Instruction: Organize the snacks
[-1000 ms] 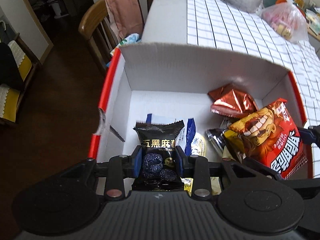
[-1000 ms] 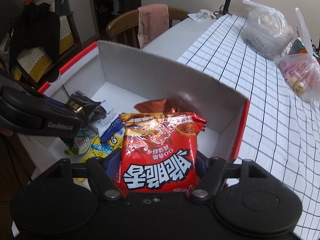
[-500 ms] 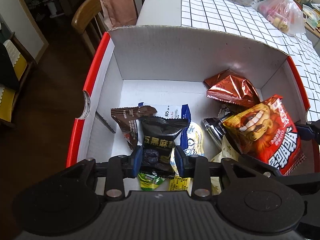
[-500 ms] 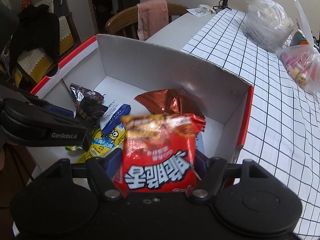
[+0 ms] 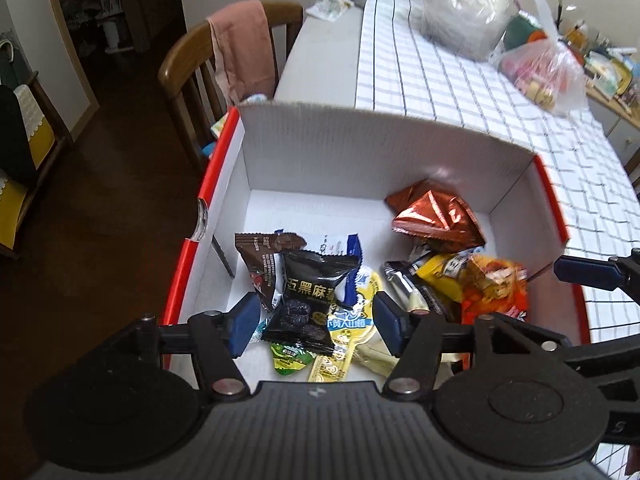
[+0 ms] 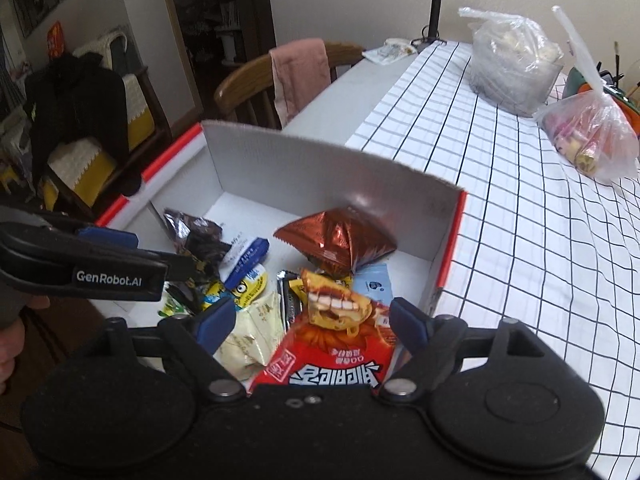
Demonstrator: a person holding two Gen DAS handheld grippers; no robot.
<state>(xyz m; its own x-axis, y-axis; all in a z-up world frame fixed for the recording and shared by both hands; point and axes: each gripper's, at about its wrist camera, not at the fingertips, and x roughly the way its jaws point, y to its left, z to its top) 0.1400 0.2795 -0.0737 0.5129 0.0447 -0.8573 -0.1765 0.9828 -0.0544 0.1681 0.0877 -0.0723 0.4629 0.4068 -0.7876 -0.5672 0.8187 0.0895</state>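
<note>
A white cardboard box [image 5: 380, 152] with red rims holds several snack packets. In the left wrist view a black packet [image 5: 308, 300] lies on the pile between the pads of my left gripper [image 5: 316, 326]. Its jaws are opening and the pads stand clear of the packet. In the right wrist view a red snack bag [image 6: 340, 356] rests on the pile in the box [image 6: 304, 176] between the pads of my right gripper [image 6: 312, 322]. These jaws are opening too, and the bag lies loose. A copper foil packet [image 6: 340, 240] sits by the far wall.
The box stands at the corner of a table with a checked cloth [image 6: 520, 220]. Two plastic bags [image 6: 516, 68] [image 6: 588, 140] and a lamp [image 6: 440, 4] are further back. A wooden chair with a pink cloth [image 5: 240, 52] stands beyond the box, dark floor to the left.
Both grippers have opened and let go: the black packet and the red bag now lie in the box. Both grippers have drawn back and up a little.
</note>
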